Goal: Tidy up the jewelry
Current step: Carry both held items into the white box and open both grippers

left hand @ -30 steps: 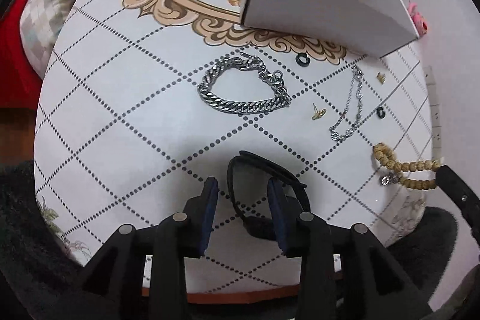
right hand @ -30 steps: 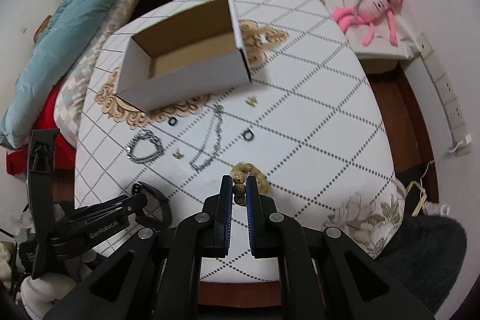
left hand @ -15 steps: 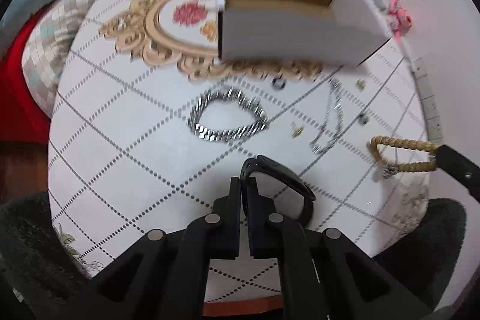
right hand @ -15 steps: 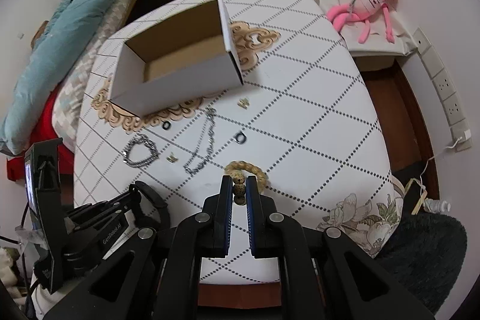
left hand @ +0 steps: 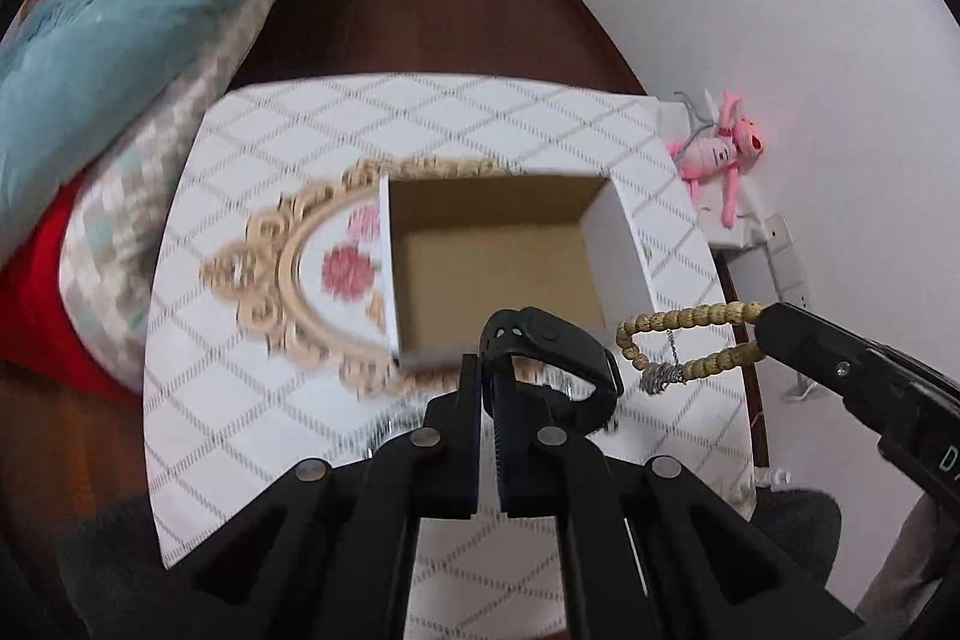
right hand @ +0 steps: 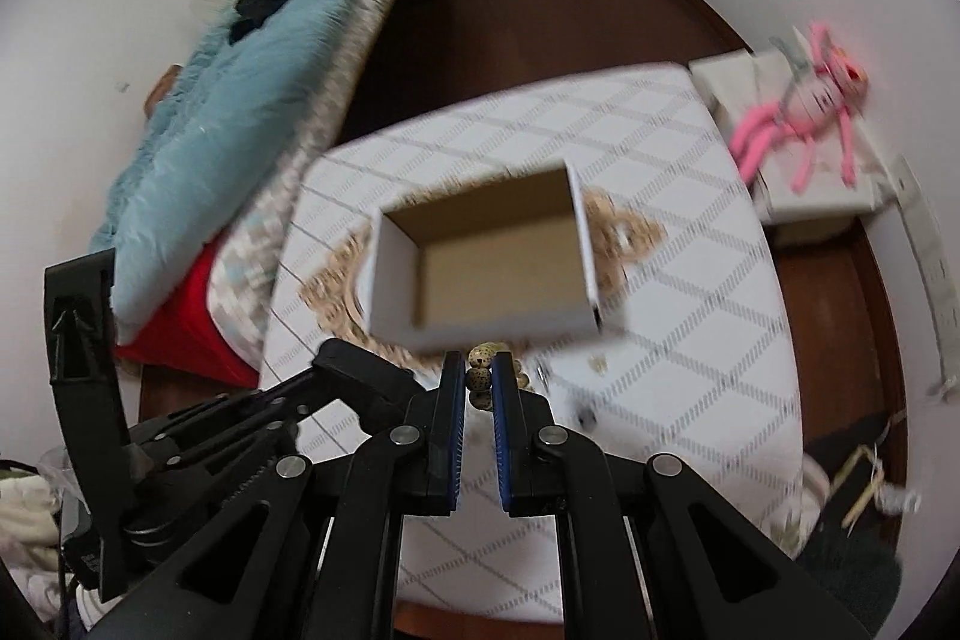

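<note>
Black band (left hand: 555,349): clamped at one end in the left gripper (left hand: 489,382), whose jaws are pressed together on the strap; the loop hangs clear of the table, in front of the box's near wall.
Bead bracelet (left hand: 690,319): pinched by the right gripper (right hand: 478,379), jaws narrowly apart with the speckled beads between the pads; in the left wrist view it hangs in the air as a loop with a small metal charm, just beside the box's right corner.
Cardboard box (left hand: 618,232): open-topped, white outside and brown inside, standing on the table; nothing can be seen lying in it.
Table (left hand: 252,400): white cloth with a dotted diamond grid and a gold ornament, part of it under the box; bare cloth to the left and at the far side.
Edges: the bed (right hand: 240,88) runs close along the table's left edge; a pink soft toy (right hand: 804,100) lies on a low white stand beyond the right edge.
Hard to make out: both views are motion-blurred (the cloth most of all); small pieces on the cloth near the box's front edge are only smears.
Pose: both grippers point steeply down toward the box, side by side.
</note>
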Action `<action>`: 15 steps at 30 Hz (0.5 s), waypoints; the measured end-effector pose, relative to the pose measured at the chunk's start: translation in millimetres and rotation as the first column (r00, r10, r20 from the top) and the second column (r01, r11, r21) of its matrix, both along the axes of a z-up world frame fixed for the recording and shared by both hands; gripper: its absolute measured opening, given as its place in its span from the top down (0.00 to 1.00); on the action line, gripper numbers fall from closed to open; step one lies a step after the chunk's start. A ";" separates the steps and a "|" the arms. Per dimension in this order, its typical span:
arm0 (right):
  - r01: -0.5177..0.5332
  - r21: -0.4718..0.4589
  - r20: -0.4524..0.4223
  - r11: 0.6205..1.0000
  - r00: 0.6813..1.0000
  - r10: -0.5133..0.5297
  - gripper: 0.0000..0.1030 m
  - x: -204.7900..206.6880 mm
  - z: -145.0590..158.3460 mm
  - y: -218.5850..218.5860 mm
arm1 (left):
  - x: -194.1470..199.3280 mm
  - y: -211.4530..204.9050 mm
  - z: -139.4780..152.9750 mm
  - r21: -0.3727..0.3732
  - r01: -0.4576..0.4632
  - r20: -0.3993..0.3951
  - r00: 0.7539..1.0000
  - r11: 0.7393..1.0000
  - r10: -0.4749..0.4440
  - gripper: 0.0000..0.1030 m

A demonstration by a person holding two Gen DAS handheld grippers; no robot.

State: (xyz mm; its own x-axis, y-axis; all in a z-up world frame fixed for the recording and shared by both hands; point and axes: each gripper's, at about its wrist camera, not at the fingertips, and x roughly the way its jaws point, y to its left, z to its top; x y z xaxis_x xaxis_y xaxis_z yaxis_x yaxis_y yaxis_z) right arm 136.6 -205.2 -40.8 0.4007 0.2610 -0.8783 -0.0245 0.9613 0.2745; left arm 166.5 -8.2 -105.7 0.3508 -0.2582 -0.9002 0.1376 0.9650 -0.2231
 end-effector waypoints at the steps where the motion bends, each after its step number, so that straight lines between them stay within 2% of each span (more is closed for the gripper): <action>1: -0.011 -0.007 0.004 1.000 1.000 0.011 0.91 11.3 1.3 2.9 | 8.2 -0.8 0.5 0.004 -0.001 0.003 1.000 1.000 0.001 0.99; 8: -0.040 -0.009 -0.048 0.999 0.998 0.040 0.91 69.2 -21.1 12.8 | 57.4 -2.7 -17.5 0.027 0.004 -0.041 0.999 1.000 -0.003 0.98; 10: -0.048 -0.007 -0.062 0.999 0.997 0.047 0.91 82.8 -29.3 15.6 | 70.3 -3.6 -23.5 0.024 0.003 -0.067 0.998 1.000 -0.002 0.94; 11: -0.050 -0.003 -0.068 0.999 0.996 0.050 0.91 89.2 -33.1 16.7 | 77.1 -3.7 -27.3 0.033 -0.005 -0.085 0.996 0.999 0.008 0.91; 15: -0.062 0.034 -0.103 0.997 0.993 0.065 0.91 110.1 -51.0 16.4 | 92.9 -4.6 -38.9 0.089 -0.016 -0.124 0.992 0.996 0.027 0.90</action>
State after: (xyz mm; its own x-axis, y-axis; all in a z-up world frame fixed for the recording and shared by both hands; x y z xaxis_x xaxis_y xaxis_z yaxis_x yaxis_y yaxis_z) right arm 246.7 -188.8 -91.7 0.2890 0.3108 -0.9055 -0.0551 0.9497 0.3084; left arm 259.4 -12.8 -144.7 0.2391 -0.1700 -0.9560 0.0926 0.9841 -0.1518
